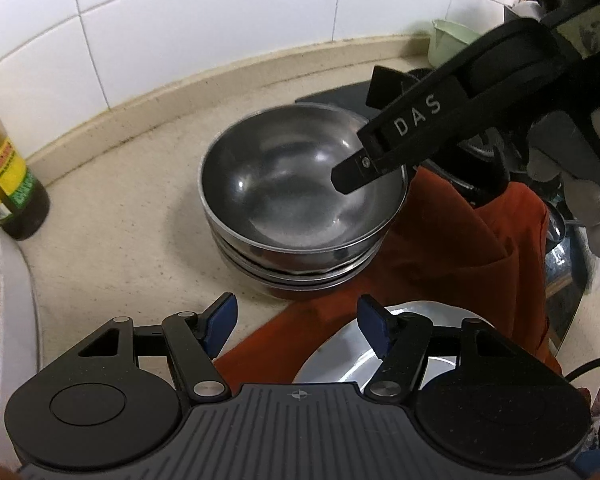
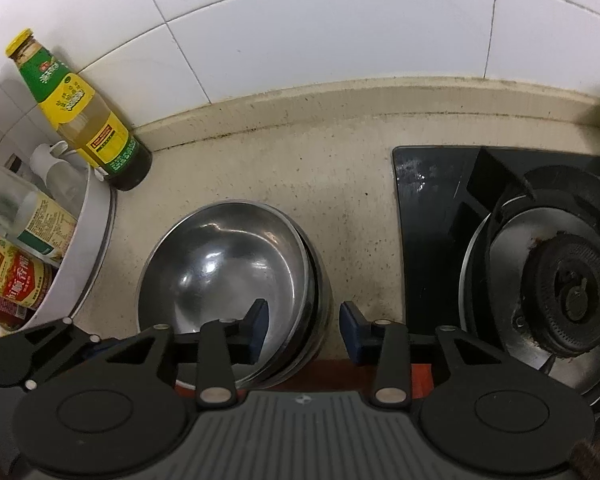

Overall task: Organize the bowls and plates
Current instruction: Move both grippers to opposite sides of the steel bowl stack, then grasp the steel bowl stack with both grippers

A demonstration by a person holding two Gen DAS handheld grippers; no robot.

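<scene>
A stack of several steel bowls [image 1: 296, 196] [image 2: 220, 272] sits on the beige counter, partly on an orange cloth [image 1: 460, 248]. My right gripper [image 2: 304, 332] straddles the stack's right rim, one blue pad inside the top bowl and the other outside. Neither pad touches the metal, so it is open. The left wrist view shows its inner finger [image 1: 352, 176] dipping into the top bowl. My left gripper [image 1: 298, 326] hovers open in front of the stack with nothing between its pads. Under it, a shiny steel plate [image 1: 328, 356] lies on the cloth.
An oil bottle [image 2: 80, 108] stands at the tiled wall on the left, beside a white round rack [image 2: 96, 240] holding bottles. A gas burner [image 2: 560, 280] on a black hob lies right of the stack. A green cup [image 1: 452, 40] is at the back right. A gloved hand [image 1: 592, 208] holds the right gripper.
</scene>
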